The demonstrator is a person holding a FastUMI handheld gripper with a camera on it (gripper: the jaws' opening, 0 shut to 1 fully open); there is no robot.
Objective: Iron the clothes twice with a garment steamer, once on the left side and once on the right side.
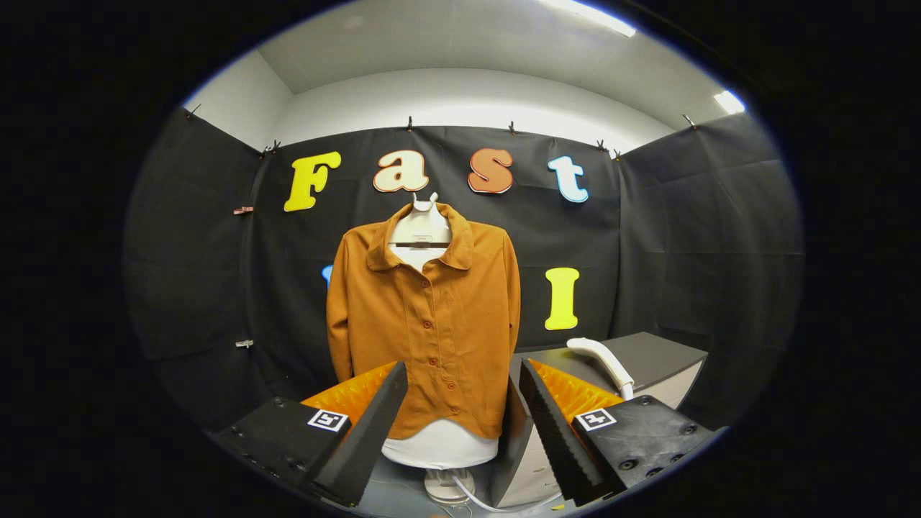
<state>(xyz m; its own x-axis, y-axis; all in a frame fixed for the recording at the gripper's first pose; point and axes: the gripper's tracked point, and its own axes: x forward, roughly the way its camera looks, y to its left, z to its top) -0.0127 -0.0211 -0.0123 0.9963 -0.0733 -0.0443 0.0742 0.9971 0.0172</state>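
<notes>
Garment: a rust-orange buttoned shirt [432, 324] is mounted upright on a white torso form [440, 444], front facing the camera, collar open, buttons fastened down the placket. Both sleeves hang straight at the sides. The form's white base [447, 485] shows below the hem, with a white cord [481, 501] trailing from it toward the right.

Steamer: the white garment steamer [603, 362] lies on a grey table [665, 357] to the right of the shirt, just beyond the right finger. Its handle runs diagonally across the table top, the lower end hidden behind that finger. It is untouched.

Gripper [460, 403]: the jaws are spread wide with nothing between them; the shirt's lower front and the form appear through the gap, further off. No contact with shirt or steamer.

Surroundings: black cloth walls enclose the booth, white ceiling above.
</notes>
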